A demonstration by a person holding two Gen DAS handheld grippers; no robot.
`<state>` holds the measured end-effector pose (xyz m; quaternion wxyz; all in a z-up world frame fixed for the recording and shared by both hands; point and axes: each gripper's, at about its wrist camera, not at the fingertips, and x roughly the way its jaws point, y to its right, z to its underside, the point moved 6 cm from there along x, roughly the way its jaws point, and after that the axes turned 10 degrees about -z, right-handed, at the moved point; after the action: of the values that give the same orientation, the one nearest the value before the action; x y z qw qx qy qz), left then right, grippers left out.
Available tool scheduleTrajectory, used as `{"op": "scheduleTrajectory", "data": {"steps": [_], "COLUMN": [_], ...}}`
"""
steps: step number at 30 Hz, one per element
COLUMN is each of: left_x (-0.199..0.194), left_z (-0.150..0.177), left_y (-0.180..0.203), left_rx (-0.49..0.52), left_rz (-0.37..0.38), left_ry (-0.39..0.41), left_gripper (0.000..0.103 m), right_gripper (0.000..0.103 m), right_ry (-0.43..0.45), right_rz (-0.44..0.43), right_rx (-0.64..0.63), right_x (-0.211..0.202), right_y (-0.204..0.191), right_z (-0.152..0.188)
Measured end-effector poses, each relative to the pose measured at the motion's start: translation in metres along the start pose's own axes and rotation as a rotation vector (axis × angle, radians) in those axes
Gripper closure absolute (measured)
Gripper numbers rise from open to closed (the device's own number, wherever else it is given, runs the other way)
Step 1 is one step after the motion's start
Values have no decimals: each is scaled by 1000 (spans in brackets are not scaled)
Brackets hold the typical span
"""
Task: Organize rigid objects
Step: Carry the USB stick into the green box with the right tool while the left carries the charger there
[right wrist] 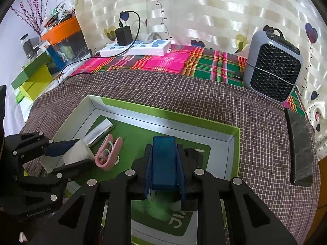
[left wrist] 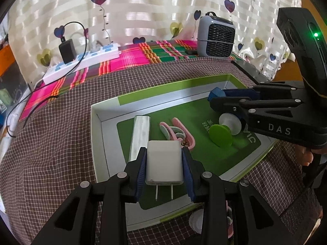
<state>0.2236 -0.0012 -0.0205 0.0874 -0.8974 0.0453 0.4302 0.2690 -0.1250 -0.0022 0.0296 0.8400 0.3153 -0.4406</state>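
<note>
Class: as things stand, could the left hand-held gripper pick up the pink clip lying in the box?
Probably not yet. The left hand-held gripper is shut on the white charger, so its jaws are full, though the pink clip lies uncovered just ahead.

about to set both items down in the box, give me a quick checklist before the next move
1. Left tool clamped on the white charger: ok.
2. Right tool clamped on the blue block: ok.
3. Both tools over the green box: ok.
4. Bare floor under the blue block: ok, green floor shows ahead of it.
5. Charger's drop spot clear of the silver bar and pink clip: cannot tell, both lie close ahead.
6. Tools apart from each other: ok.
</note>
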Motion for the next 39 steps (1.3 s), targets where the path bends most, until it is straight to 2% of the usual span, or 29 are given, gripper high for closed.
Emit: {"op": "scheduleTrajectory", "data": {"steps": [6,39], "left_x": [1,0], "left_z": [0,0], "left_y": [0,1], "left_rx": [2,3], "left_rz": [0,7], "left_ry": [-1,6], "left_gripper": [71,69], "right_gripper": [80,80], "right_ry": [-3,-38], "right_rz": [14,15], "right_rx": [-49,-28], "right_x": [2,15], "right_y": [-7,-1], "right_z": [1,11]}}
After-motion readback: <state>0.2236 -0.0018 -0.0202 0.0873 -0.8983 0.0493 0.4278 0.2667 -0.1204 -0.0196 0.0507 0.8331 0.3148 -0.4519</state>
